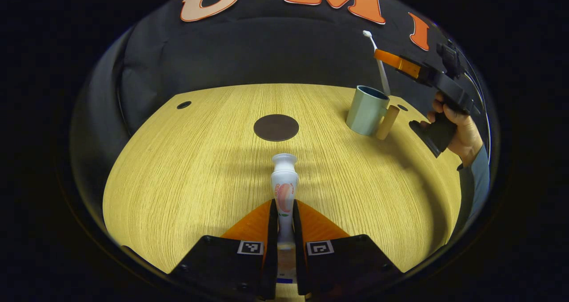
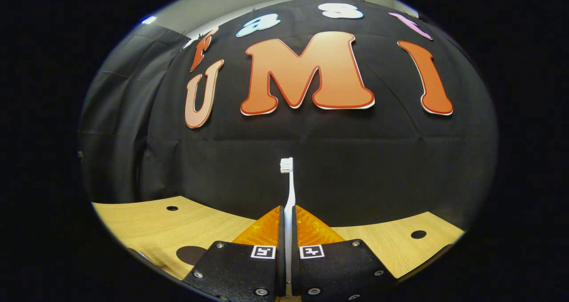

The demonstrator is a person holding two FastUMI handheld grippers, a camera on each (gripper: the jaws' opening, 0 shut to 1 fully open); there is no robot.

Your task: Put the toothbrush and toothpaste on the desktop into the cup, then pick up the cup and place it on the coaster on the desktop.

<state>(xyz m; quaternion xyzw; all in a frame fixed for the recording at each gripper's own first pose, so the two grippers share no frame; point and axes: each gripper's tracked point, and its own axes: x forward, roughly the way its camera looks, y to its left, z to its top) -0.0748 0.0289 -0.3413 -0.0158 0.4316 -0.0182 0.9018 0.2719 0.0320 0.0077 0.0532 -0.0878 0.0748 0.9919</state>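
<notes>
Left tool (image 1: 284,215) clamping toothpaste (image 1: 284,182) (level); right tool (image 2: 288,231) raising toothbrush (image 2: 289,191)

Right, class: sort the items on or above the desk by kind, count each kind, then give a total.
Toothbrush: 1
Toothpaste tube: 1
Cup: 1
Coaster: 1
Grippers: 2, the left gripper and the right gripper
Total: 6

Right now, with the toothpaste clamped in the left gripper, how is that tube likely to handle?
The toothpaste is probably soft: the left gripper pinches its body narrow. It looks light, held out level by the tail end. The round cap could let it roll if dropped on the table.
</notes>
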